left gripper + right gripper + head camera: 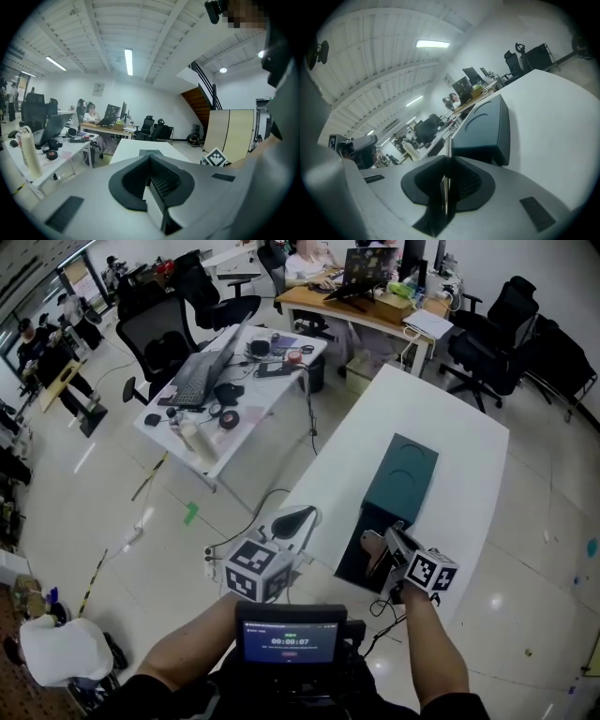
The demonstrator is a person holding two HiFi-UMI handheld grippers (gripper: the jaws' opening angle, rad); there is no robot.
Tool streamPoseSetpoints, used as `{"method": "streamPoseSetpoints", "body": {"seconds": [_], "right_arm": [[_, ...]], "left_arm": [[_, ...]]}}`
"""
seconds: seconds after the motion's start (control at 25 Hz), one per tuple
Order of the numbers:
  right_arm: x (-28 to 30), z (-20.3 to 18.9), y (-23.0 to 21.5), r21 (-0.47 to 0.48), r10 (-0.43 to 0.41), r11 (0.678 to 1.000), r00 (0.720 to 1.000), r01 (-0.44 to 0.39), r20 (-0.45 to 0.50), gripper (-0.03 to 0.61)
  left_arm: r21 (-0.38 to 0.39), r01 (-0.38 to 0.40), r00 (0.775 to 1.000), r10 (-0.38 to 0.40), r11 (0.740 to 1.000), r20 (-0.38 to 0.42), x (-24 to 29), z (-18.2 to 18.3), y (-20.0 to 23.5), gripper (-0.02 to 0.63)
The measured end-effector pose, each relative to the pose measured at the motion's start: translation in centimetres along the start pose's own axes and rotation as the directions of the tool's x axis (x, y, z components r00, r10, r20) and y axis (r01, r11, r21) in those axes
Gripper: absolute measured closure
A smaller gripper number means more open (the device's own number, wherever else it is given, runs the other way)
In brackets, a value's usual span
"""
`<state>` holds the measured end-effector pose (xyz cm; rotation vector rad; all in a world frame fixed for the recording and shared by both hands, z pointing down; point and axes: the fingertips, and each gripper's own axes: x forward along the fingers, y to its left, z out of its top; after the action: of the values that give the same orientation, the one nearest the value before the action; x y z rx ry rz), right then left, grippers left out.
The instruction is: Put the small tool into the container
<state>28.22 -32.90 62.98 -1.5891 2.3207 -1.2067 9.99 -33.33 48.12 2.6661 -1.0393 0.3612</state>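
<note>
A dark teal container lies lengthwise on the white table, and its near end looks dark and open. My right gripper hovers at that near end. In the right gripper view the right gripper is shut on a thin metal tool, seen edge-on and poking out past the jaws, with the container just ahead. My left gripper hangs off the table's left edge. In the left gripper view the left gripper stands slightly open with nothing between its jaws.
A second desk with a laptop, a bottle and tape rolls stands to the left. Office chairs and a desk with seated people are farther back. A cable trails on the floor by the table's left edge.
</note>
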Motion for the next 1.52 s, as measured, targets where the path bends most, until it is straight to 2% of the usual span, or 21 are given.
{"method": "streamPoseSetpoints", "body": {"seconds": [0.12, 0.32, 0.48, 0.6, 0.68, 0.84, 0.96, 1.2, 1.52], "right_arm": [[0.0, -0.2, -0.1, -0.002, -0.017, 1.0, 1.0, 0.017, -0.023, 0.5], [-0.3, -0.7, -0.2, -0.093, -0.039, 0.995, 0.998, 0.033, -0.058, 0.497], [-0.2, -1.4, 0.4, -0.14, -0.028, 0.99, 0.989, 0.008, -0.147, 0.494], [0.5, -2.1, 1.6, -0.094, 0.013, 0.995, 0.978, -0.034, -0.207, 0.495], [0.7, -2.1, 2.3, -0.034, 0.041, 0.998, 0.977, -0.049, -0.208, 0.5], [0.6, -2.8, 3.3, -0.005, 0.074, 0.997, 0.976, -0.076, -0.203, 0.5], [0.4, -3.0, 2.5, -0.009, 0.048, 0.999, 0.975, -0.051, -0.215, 0.495], [0.6, -3.6, 0.2, -0.056, -0.012, 0.998, 0.965, -0.003, -0.26, 0.444], [2.1, -4.1, -0.3, -0.138, -0.076, 0.99, 0.942, 0.032, -0.326, 0.43]], "left_arm": [[-0.005, 0.005, 1.0, -0.005, 1.0, -0.004, 0.0, 0.1, -0.4, 0.601], [-0.003, 0.009, 1.0, -0.009, 1.0, -0.005, 0.0, -0.2, -0.9, 0.601], [-0.003, 0.008, 1.0, -0.008, 1.0, -0.008, -0.1, -0.4, -1.3, 0.601], [-0.01, 0.009, 1.0, -0.009, 1.0, -0.004, -0.4, -0.3, -1.2, 0.601], [-0.015, 0.011, 1.0, -0.011, 1.0, 0.0, -0.5, -0.1, -1.5, 0.601], [-0.013, 0.008, 1.0, -0.008, 1.0, 0.003, -0.9, 0.1, -1.9, 0.601], [-0.016, 0.003, 1.0, -0.003, 1.0, 0.006, -1.2, 0.1, -1.7, 0.601], [-0.015, 0.005, 1.0, -0.005, 1.0, 0.004, -1.1, -0.3, -1.8, 0.601], [-0.014, 0.006, 1.0, -0.006, 1.0, 0.0, -1.3, -0.6, -2.1, 0.601]]}}
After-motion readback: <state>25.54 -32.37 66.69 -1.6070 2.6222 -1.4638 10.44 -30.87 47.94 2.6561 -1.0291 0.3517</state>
